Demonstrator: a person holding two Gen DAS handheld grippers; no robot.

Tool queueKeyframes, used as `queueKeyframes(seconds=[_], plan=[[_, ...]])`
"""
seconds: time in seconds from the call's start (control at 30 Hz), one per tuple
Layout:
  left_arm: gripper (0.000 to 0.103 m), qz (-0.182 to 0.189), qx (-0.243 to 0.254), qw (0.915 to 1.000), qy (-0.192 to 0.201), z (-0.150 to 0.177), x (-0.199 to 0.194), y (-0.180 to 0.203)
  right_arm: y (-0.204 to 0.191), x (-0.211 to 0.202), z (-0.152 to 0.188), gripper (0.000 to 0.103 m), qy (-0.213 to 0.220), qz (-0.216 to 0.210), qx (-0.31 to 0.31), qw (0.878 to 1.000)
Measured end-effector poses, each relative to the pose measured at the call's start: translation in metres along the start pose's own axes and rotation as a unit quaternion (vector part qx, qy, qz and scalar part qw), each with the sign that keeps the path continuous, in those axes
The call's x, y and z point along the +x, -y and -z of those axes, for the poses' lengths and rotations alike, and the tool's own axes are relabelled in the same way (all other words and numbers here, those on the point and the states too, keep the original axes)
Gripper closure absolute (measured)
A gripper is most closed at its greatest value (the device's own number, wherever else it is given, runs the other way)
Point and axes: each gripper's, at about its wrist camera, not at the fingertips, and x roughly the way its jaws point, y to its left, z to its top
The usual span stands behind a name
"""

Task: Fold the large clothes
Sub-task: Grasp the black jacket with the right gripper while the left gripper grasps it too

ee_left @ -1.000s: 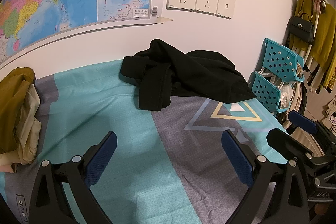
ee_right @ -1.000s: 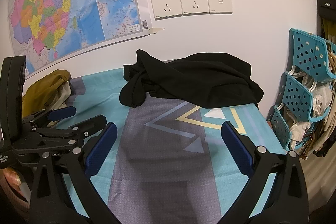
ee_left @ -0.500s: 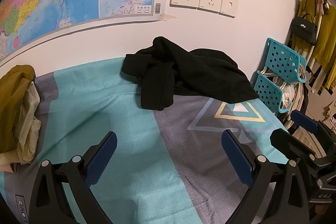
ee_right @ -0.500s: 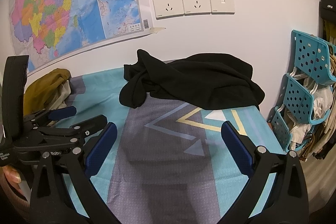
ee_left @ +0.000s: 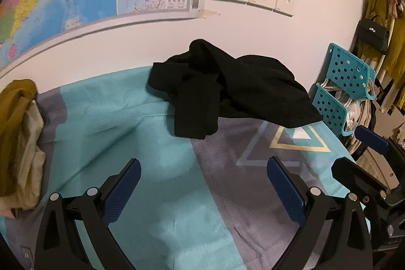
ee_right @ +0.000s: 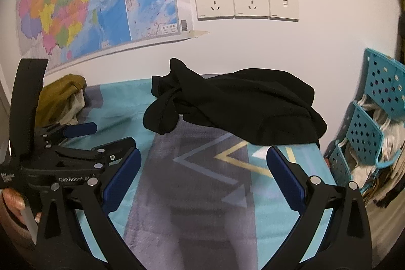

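A crumpled black garment (ee_left: 227, 90) (ee_right: 235, 105) lies in a heap at the far side of the teal and grey patterned cloth (ee_left: 131, 133) (ee_right: 197, 181), against the white wall. One sleeve hangs toward me at its left. My left gripper (ee_left: 202, 184) hovers open over the cloth, well short of the garment, with nothing between its blue pads. My right gripper (ee_right: 202, 173) is open too, also short of the heap. In the right wrist view the left gripper (ee_right: 101, 138) shows at the left, with a hand (ee_right: 15, 199) below it.
A mustard and beige pile of clothes (ee_left: 17, 143) (ee_right: 63, 98) sits at the cloth's left end. Teal perforated baskets (ee_left: 344, 82) (ee_right: 372, 123) stand past the right edge. A map (ee_right: 88, 12) and wall sockets (ee_right: 245, 1) hang behind. Coats and a black bag (ee_left: 372, 34) hang far right.
Both grippers have crept a little forward toward the black garment, which looks slightly larger. Their jaws stay open and the garment has not moved.
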Motion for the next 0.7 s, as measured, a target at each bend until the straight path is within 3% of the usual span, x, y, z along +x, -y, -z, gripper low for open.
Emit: queueKeyframes(seconds=[0.37,0.57,0.6,0.67,0.7], plan=[[0.007,-0.025,-0.034,0.9985,-0.036,-0.017,0.046,-0.041,0.0,0.082,-0.043,0.005,-0.042,-0.002,-0.072,0.997],[0.007,-0.038,-0.054,0.9967,-0.046,-0.019,0.062,-0.063,-0.014,0.139,-0.076,0.007,-0.059,-0.034,-0.106,0.992],[0.007,-0.038,-0.057,0.9965,-0.049,-0.02,0.065,-0.066,-0.015,0.145,-0.08,0.01,-0.061,-0.04,-0.103,0.992],[0.007,-0.039,-0.057,0.9963,-0.051,-0.021,0.069,-0.07,-0.015,0.161,-0.089,0.027,-0.076,-0.06,-0.094,0.991],[0.007,-0.04,-0.056,0.9963,-0.051,-0.021,0.069,-0.07,-0.015,0.168,-0.092,0.042,-0.087,-0.069,-0.096,0.989]])
